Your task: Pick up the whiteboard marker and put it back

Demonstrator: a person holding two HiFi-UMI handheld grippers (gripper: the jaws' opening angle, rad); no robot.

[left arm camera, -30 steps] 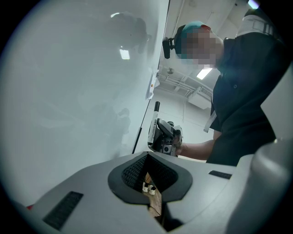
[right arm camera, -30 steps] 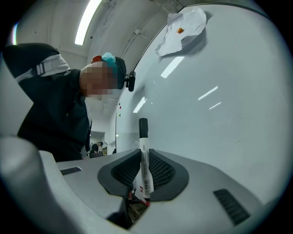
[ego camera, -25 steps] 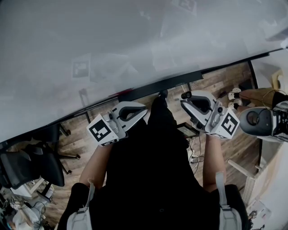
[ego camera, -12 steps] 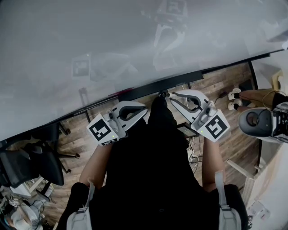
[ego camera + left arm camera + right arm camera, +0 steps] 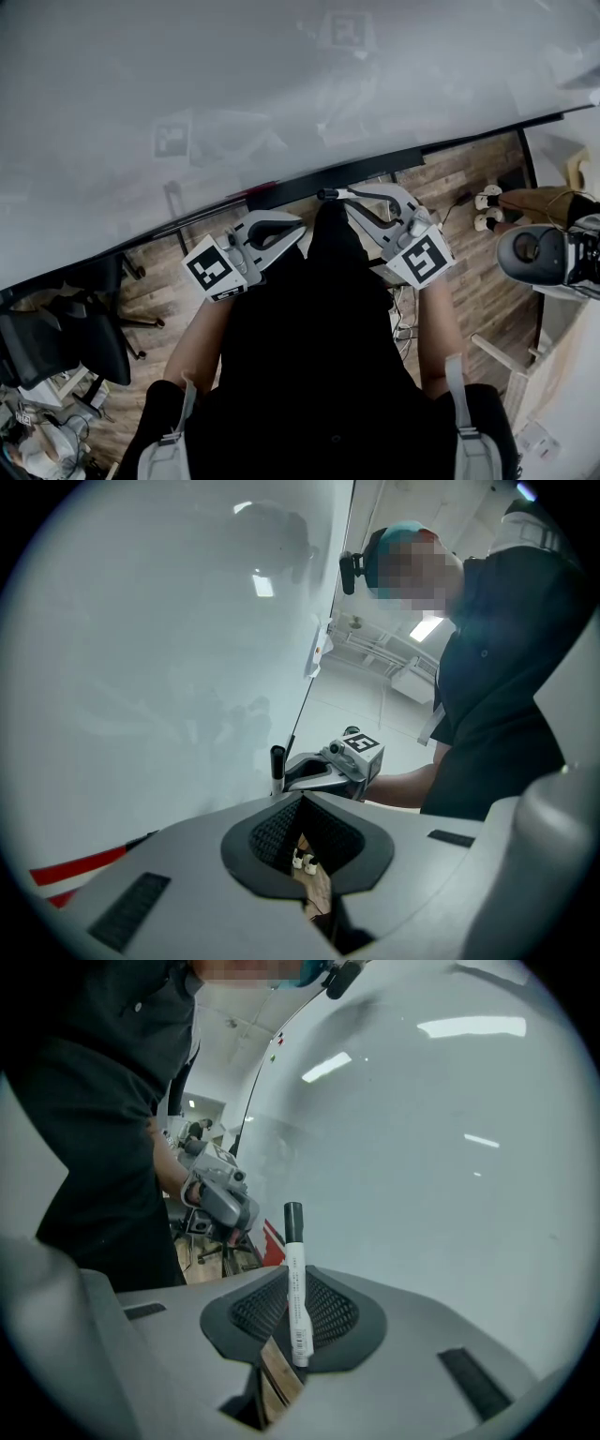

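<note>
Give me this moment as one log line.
left gripper: shut, empty | right gripper: shut on whiteboard marker, black end forward | stage: marker held, not yet put back

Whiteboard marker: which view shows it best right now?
The right gripper view. There the whiteboard marker stands clamped between the right gripper's jaws, white barrel and black cap in full. The head view shows only its dark cap end poking past that gripper; the left gripper view shows a small dark cap, far off.

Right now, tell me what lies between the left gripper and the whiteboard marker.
Nothing: the left gripper view shows only open air between the left gripper and the whiteboard marker, which is clamped in the right gripper.
</note>
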